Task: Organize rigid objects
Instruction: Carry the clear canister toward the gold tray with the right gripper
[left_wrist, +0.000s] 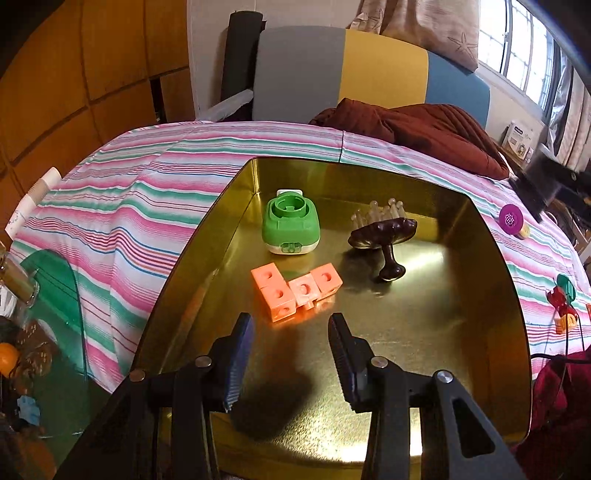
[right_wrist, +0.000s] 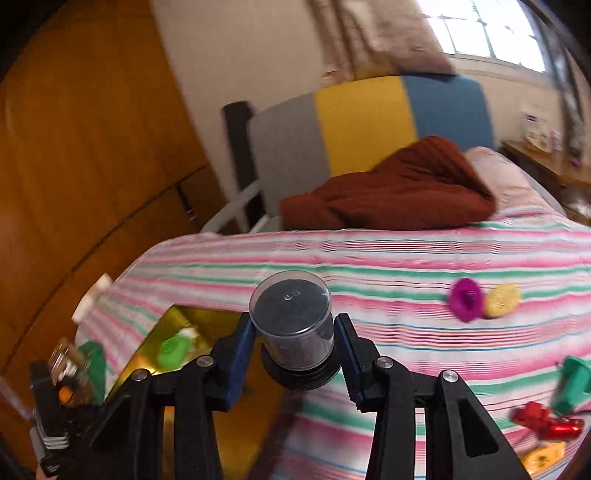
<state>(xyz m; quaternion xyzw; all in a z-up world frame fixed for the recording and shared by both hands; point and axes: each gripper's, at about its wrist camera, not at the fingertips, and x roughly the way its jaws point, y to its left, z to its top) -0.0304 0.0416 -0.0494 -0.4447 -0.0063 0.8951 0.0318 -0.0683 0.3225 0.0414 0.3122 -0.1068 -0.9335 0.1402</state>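
The left tool (left_wrist: 291, 325) hangs open above the gold tin (left_wrist: 406, 350), just short of the orange cubes (left_wrist: 295, 291) inside; the right tool (right_wrist: 295, 332) grips a dark capped jar (right_wrist: 293, 325) beside the tin

A striped bed (left_wrist: 147, 192) carries a gold tin (left_wrist: 491, 266) and maroon blanket (left_wrist: 424, 129).

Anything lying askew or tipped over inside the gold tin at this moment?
Yes: the dark brown knob lies tipped on its side in the gold tin. The orange cubes form a crooked cluster. The green device sits flat.
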